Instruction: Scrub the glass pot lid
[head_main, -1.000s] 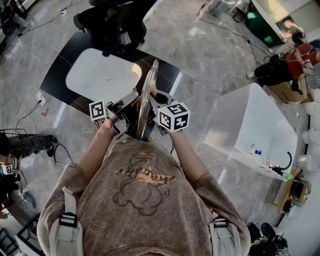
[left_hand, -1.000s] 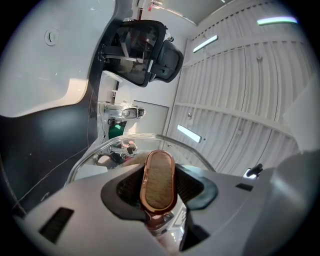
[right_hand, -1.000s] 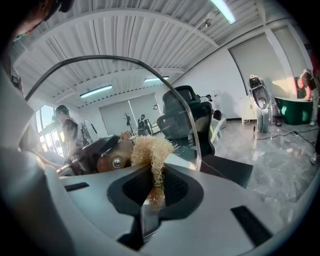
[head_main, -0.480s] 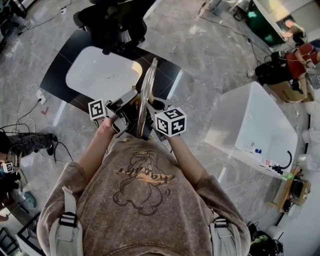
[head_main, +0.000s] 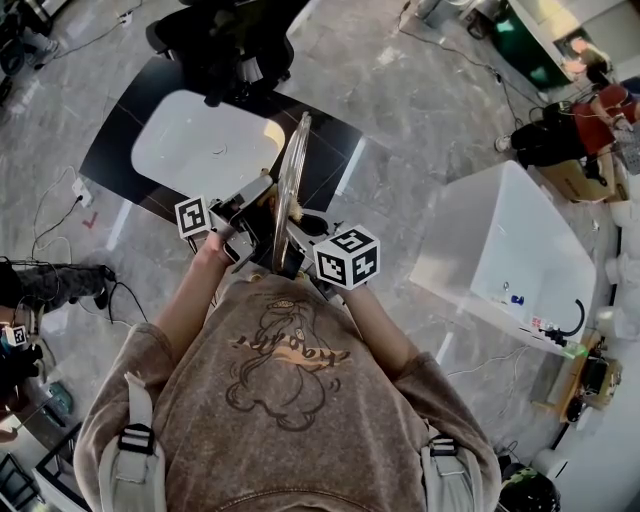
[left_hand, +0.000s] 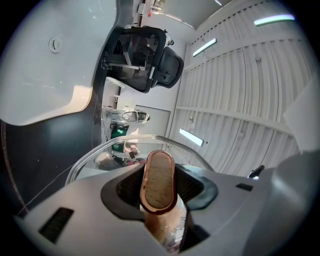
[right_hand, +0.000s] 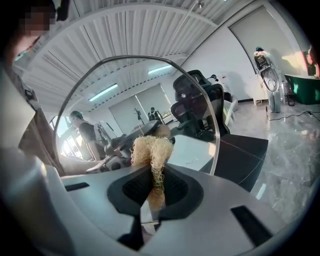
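I hold the glass pot lid (head_main: 291, 180) on edge in front of my chest, above the near edge of the black table. My left gripper (head_main: 252, 228) is shut on the lid's brown oblong handle (left_hand: 158, 180), and the glass rim (left_hand: 100, 150) arcs beyond the jaws. My right gripper (head_main: 303, 228) is shut on a tan fibrous scrubber (right_hand: 151, 150). The scrubber's tuft (head_main: 296, 207) rests against the right face of the lid (right_hand: 150, 95), near its middle.
A white oval basin (head_main: 205, 145) is set in the black table (head_main: 120, 150) ahead. A black office chair (head_main: 225, 50) stands beyond it. A white table (head_main: 500, 250) is at the right. Cables lie on the floor at the left.
The right gripper has slid down the lid's face towards my body with the scrubber. The left gripper and the lid have stayed almost still.
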